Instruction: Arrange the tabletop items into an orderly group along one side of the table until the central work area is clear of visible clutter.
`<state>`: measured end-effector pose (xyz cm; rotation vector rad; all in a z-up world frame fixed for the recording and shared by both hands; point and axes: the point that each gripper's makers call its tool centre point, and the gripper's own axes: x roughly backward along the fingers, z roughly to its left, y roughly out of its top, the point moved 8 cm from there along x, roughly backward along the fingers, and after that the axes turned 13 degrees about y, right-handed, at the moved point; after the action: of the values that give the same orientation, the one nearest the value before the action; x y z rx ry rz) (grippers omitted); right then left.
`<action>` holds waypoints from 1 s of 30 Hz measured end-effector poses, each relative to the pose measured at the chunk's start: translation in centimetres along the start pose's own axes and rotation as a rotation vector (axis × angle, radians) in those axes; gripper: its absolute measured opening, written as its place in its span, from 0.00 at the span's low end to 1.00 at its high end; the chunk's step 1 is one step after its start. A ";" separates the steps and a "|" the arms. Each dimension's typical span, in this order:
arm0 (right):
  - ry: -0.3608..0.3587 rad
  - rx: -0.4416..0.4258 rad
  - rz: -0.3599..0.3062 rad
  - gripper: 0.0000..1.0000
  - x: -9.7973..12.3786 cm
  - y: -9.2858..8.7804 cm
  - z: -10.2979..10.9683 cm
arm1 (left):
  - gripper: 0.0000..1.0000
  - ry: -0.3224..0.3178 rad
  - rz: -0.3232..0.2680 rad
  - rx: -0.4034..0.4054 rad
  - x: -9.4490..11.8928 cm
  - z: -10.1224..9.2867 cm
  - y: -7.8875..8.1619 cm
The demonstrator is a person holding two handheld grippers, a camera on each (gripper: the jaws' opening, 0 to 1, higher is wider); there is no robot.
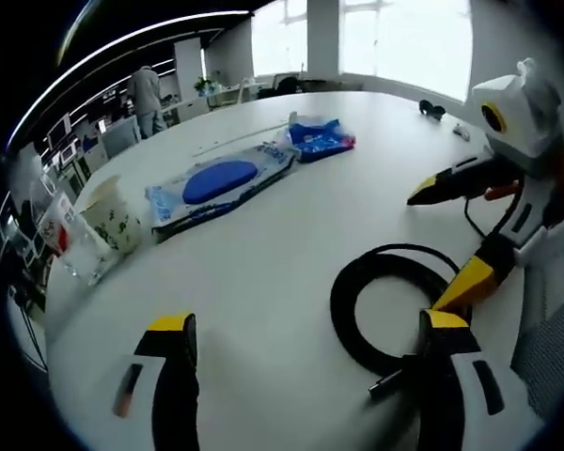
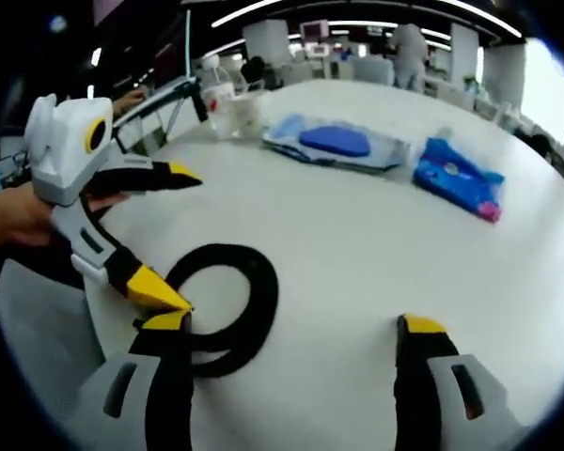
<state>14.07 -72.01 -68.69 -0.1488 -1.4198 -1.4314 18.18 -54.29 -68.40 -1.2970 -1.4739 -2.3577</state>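
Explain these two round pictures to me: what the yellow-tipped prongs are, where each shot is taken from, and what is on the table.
A person holds a two-jaw tool in each hand, and each carries a fisheye camera looking along its own jaws. The prongs at the bottom of the left gripper view are the left tool, open and empty; the right tool enters from the right. In the right gripper view the right tool is also open, and the left tool comes in from the left.

On the white table lie a coiled black cable, a clear bag with a blue disc, a small blue packet and a cup. Nothing is held.
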 end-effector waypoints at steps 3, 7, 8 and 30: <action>-0.027 0.031 0.014 0.85 -0.1 0.2 0.1 | 0.95 0.007 -0.002 0.002 -0.1 -0.2 0.0; -0.048 0.069 0.026 0.84 -0.6 0.2 0.3 | 0.95 0.031 0.002 -0.010 -0.3 -0.2 0.0; -0.054 0.077 0.028 0.84 -0.6 0.2 0.3 | 0.95 0.034 -0.001 -0.013 -0.3 -0.3 0.0; -0.069 0.115 0.032 0.33 -1.4 0.3 2.9 | 0.51 -0.026 -0.009 -0.103 0.6 -3.0 0.5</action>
<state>13.25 -68.90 -68.62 -0.1487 -1.5458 -1.3264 16.24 -56.64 -68.16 -1.3517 -1.3843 -2.4618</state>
